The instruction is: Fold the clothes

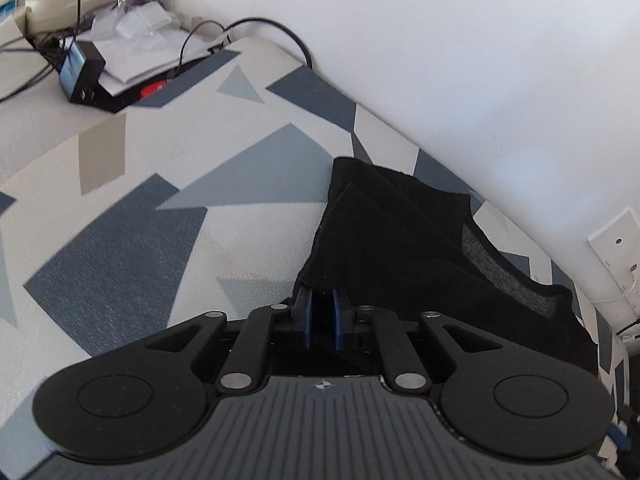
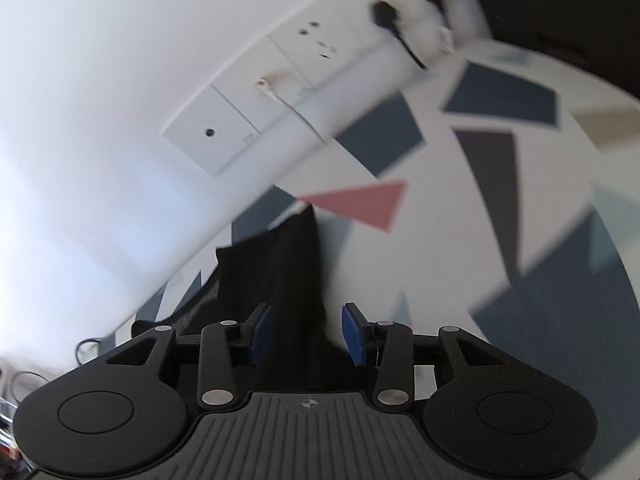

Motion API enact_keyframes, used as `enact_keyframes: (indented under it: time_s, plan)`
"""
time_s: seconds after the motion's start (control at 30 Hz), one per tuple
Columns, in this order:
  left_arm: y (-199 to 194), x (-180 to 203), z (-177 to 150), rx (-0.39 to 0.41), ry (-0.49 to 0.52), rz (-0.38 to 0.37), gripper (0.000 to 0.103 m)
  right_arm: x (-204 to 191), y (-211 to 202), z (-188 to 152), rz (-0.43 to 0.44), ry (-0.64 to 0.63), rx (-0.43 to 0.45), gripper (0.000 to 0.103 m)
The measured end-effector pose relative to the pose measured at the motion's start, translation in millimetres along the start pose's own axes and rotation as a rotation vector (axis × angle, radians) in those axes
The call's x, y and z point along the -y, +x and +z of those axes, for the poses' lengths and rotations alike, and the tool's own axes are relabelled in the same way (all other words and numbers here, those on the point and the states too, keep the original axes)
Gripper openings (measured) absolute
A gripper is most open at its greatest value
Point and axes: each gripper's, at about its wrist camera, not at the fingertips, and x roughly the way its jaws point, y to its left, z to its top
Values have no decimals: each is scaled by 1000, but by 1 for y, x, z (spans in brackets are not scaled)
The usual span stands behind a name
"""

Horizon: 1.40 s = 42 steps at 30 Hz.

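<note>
1. I count one garment: black, folded into layers, lying on the desk against its far edge, where the desk meets the white wall.
2. My left claw is clamped on the garment's near corner; the two blue pads stand close together with black cloth between them.
3. My right claw is apart. Its two blue pads stand wide, and a strip of the garment runs up between them. I cannot tell whether either pad touches the cloth.
4. The desk cover is pale with geometric patches in blue, grey and tan, and I see one pink triangle just beyond the garment's tip in the right wrist view.
5. On the wall near the desk's far edge, the right view shows one row of white socket plates, with two black plugs in it. That part is blurred.
6. At the desk's far left corner, the left view shows one black box, a pile of white papers and one looped black cable.
7. A grey inner face of the garment shows along its right side in the left view.
</note>
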Motion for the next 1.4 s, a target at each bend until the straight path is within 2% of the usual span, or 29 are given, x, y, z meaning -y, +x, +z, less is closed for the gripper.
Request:
enact_keyframes:
  time_s: [0.07,0.1,0.27,0.3,0.33,0.37,0.47,0.57,0.67,0.7,0.77,0.8,0.87,0.93,0.97,1.0,1.1,1.2,1.4]
  plan:
    - [-5,3,3,21,25,11,27,-8,19,7,-20,-31,-1,38]
    - [-5,3,5,20,30,15,29,-11,29,10,-33,-42,-7,38]
    - [-1,7,13,20,63,24,29,-19,65,16,-63,-57,-16,37]
    - [1,10,14,21,77,27,29,-22,70,16,-64,-75,-16,34]
    - [3,14,13,24,95,26,29,-25,74,16,-75,-106,-22,16]
    - [4,18,13,27,113,25,29,-28,77,17,-92,-142,-31,3]
    - [13,35,7,32,203,19,29,-33,80,23,-128,-212,-19,3]
    - [28,51,-1,3,295,20,29,-27,85,31,-163,-215,-15,3]
    - [45,59,-8,-42,340,41,29,-24,93,31,-178,-249,-23,4]
    - [47,59,-10,-39,345,46,30,-25,93,30,-182,-257,-18,6]
    - [49,60,-11,-38,352,44,35,-26,91,30,-214,-245,-11,26]
    - [49,61,-11,-43,353,42,37,-26,88,31,-227,-242,-2,39]
    - [46,62,-11,-54,355,40,45,-28,79,30,-234,-272,20,46]
    - [43,63,-11,-63,349,38,57,-32,70,28,-251,-321,28,55]
    - [40,64,-12,-66,340,37,68,-34,66,27,-261,-342,31,56]
    - [36,63,-12,-62,334,29,72,-36,63,26,-260,-356,29,56]
    - [26,68,-17,-55,351,10,73,-44,57,21,-237,-368,3,60]
    - [25,76,-23,-52,399,3,87,-55,54,12,-220,-396,-15,64]
    - [46,85,-29,-91,417,70,88,-77,54,-13,-203,-487,-66,65]
